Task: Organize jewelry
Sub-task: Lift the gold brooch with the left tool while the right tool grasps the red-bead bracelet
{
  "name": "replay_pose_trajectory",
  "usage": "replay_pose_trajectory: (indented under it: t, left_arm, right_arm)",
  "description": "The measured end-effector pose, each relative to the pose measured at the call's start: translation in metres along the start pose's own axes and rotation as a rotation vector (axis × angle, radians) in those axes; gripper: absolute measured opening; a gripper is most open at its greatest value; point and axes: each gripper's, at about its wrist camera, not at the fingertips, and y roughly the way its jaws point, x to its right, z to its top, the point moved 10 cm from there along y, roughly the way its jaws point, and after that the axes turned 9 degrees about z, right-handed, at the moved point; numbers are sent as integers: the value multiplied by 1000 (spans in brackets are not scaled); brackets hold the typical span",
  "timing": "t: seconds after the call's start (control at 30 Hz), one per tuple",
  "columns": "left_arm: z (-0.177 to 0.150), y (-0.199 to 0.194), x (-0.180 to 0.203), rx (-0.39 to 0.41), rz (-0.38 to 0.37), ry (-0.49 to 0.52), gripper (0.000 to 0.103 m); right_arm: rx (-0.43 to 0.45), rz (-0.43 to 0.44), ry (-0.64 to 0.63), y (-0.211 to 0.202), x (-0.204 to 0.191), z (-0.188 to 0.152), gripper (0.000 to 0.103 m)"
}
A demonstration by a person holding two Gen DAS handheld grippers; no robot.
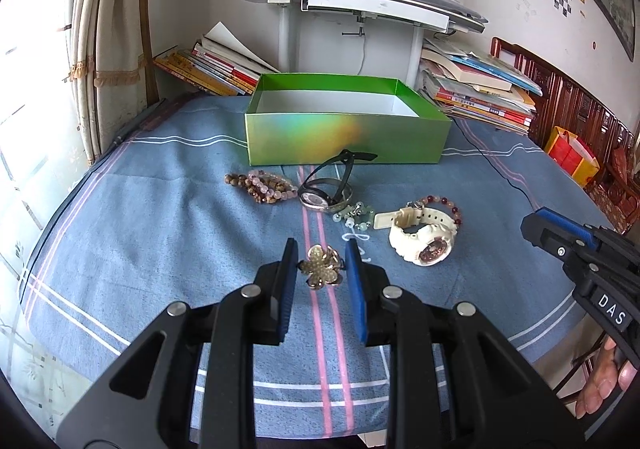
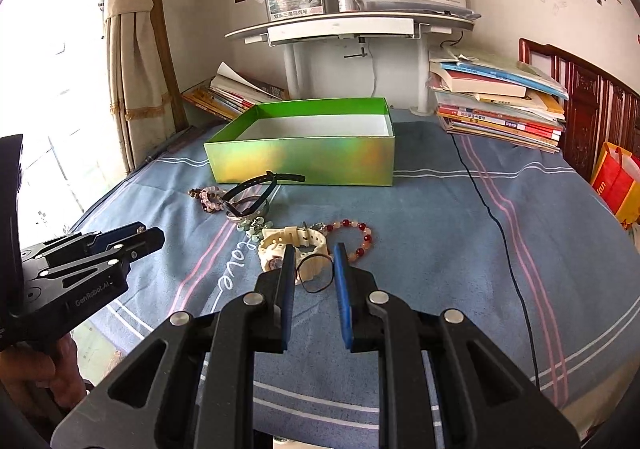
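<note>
An open green box (image 1: pixel 344 139) stands on the blue cloth, also in the right wrist view (image 2: pixel 304 159). In front of it lie bead bracelets (image 1: pixel 262 187), a black-strap watch (image 1: pixel 324 193), a jade charm (image 1: pixel 356 215), a white watch (image 1: pixel 420 239) and a red bead bracelet (image 2: pixel 358 235). My left gripper (image 1: pixel 321 257) is open, its fingers on either side of a gold flower brooch (image 1: pixel 320 267). My right gripper (image 2: pixel 313 263) is open around a thin black ring band (image 2: pixel 315 273) lying beside the white watch (image 2: pixel 288 245).
Stacks of books (image 1: pixel 480 89) lie behind the box on both sides of a white stand (image 1: pixel 360 5). A black cable (image 2: pixel 500 241) runs across the cloth at the right. A curtain (image 1: pixel 108 17) hangs at the left. A wooden headboard (image 1: pixel 568 105) stands at the right.
</note>
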Motion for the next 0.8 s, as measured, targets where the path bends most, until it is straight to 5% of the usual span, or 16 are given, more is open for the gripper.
replay_pose_trajectory:
  t: [0.8]
  left_arm:
    - [-1,1,3,0,-4,6,24]
  right_arm:
    - [-1,-10,3,4,4,-2,19]
